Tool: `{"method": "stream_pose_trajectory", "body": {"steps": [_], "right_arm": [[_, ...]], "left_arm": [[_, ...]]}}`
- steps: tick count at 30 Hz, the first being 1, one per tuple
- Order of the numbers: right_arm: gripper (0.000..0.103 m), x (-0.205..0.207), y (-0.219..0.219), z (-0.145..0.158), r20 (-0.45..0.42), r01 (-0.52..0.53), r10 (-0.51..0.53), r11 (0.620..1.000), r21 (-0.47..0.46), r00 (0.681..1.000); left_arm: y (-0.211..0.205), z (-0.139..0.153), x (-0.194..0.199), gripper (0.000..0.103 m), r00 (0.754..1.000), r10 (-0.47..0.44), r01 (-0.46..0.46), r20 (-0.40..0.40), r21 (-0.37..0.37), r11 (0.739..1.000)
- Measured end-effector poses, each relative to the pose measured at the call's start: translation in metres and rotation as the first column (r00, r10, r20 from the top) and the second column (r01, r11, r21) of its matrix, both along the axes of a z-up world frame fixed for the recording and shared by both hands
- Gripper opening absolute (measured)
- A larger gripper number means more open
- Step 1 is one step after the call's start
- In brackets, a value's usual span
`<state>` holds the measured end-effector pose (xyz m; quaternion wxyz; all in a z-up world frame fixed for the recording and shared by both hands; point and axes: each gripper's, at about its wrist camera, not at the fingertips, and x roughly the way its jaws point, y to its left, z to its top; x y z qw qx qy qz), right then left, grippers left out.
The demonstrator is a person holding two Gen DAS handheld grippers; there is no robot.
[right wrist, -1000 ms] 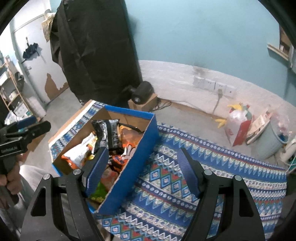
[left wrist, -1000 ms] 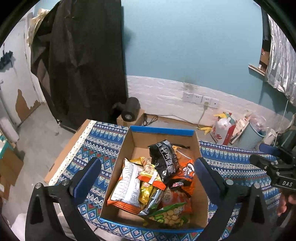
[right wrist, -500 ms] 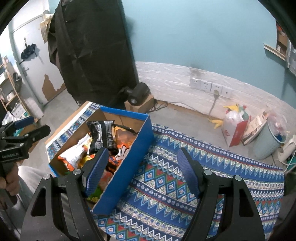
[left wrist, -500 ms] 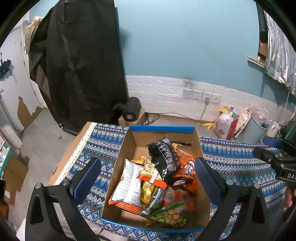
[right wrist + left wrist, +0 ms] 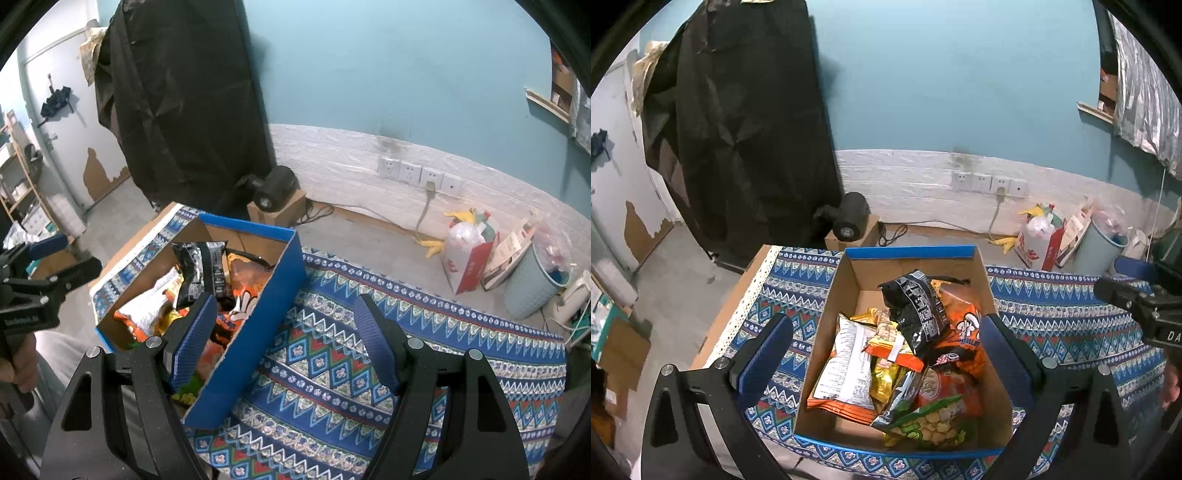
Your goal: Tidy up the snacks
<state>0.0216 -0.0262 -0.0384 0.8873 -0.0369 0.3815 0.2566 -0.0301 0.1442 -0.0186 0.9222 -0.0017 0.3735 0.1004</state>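
The snacks sit heaped in one open cardboard box with blue outer walls (image 5: 908, 254), which stands on the blue zigzag-patterned cloth (image 5: 332, 354) covering the table. No packets show on the cloth itself, so the pile lies gathered in the box; that fits either a finished collecting job or a heap waiting to be sorted out (one moment can't settle which).

Count, approx., since packets overlap: one black crinkly foil bag (image 5: 916, 306) propped on top, one white flat bag w/ orange edge (image 5: 846, 365), one orange puffy bag w/ white cartoon glove (image 5: 964, 332), one green packet showing round crackers (image 5: 931, 417) at the near end, plus a few gold and orange wrappers between. Roughly seven or eight; can't be exact.

Left gripper (image 5: 886, 350) hovers above the box, fingers spread wide w/ nothing between them, prob. framing the pile for a reach. Right gripper (image 5: 284, 339) hangs over the box's right wall and cloth, fingers likewise apart and empty.
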Motion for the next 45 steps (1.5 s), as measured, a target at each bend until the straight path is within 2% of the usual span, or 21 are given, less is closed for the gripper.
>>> {"method": "stream_pose_trajectory", "body": {"steps": [45], "right_arm": [[0.075,-0.0012,-0.0014,-0.0023,0.001,-0.008,0.008,1.0,-0.017,1.0]], "left_arm": [[-0.0031,-0.0002,-0.0001,0.102,1.0,0.006,-0.006,-0.012,-0.005,1.0]]}}
